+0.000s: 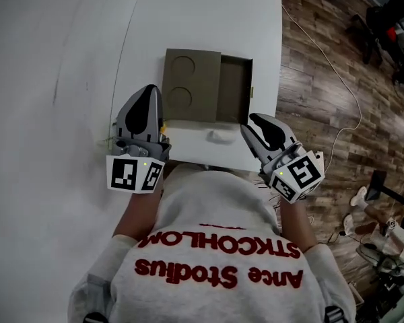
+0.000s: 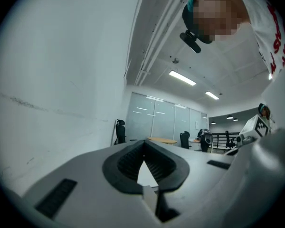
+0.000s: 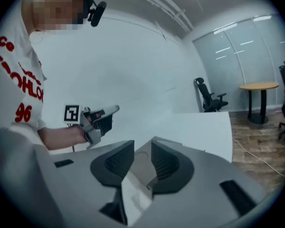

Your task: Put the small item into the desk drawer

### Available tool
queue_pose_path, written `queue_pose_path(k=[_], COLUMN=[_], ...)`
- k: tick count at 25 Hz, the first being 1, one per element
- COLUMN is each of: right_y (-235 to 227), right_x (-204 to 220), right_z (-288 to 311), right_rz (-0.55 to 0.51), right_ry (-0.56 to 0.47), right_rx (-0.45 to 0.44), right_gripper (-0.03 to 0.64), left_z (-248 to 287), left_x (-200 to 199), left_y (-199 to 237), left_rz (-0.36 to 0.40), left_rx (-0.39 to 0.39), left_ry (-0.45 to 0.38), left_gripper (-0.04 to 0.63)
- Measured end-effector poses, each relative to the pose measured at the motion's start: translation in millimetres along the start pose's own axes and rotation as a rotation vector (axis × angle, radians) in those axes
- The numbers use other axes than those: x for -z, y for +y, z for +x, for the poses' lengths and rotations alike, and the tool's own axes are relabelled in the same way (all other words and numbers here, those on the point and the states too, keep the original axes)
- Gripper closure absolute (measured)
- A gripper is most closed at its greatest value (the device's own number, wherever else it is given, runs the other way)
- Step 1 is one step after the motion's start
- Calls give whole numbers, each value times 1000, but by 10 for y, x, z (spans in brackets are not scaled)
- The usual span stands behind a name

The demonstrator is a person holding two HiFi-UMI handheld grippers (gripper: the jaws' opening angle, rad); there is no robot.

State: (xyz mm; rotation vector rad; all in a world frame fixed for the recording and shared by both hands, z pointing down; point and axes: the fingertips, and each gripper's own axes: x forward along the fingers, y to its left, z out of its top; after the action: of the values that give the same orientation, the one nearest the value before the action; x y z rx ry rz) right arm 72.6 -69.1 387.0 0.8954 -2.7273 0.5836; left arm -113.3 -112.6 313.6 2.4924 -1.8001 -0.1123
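Head view: an olive-brown cardboard drawer box sits on the white surface, its tray slid open to the right. The left gripper lies just left of the box, and the right gripper is at its near right corner.

Left gripper view: the tips are pressed together.

Right gripper view: the jaws are spread, with the box beyond showing in the gap.

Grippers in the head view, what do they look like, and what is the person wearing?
The left gripper and the right gripper are light grey tapered shells with black ribbed pads inside the jaws. Each has a white cube with black square markers at its rear. The person wears a grey top with red lettering, its sleeves stopping short of the forearms.
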Motion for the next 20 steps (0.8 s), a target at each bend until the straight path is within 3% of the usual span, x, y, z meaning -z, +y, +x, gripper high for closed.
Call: queue_pose_path(k=[5, 11, 20], right_y=[129, 225, 91], right_x=[819, 1669, 2271], right_z=[300, 585, 726], right_rz=[-36, -230, -422], right_ry=[270, 587, 818], right_rx=[-27, -47, -37], right_gripper=[472, 405, 402], left_z=[29, 65, 92], left_x=[223, 488, 805], left_y=[67, 164, 372], left_rz=[-29, -56, -81], left_rx=[39, 88, 86], left_ry=[56, 126, 169], left_gripper=[588, 588, 588])
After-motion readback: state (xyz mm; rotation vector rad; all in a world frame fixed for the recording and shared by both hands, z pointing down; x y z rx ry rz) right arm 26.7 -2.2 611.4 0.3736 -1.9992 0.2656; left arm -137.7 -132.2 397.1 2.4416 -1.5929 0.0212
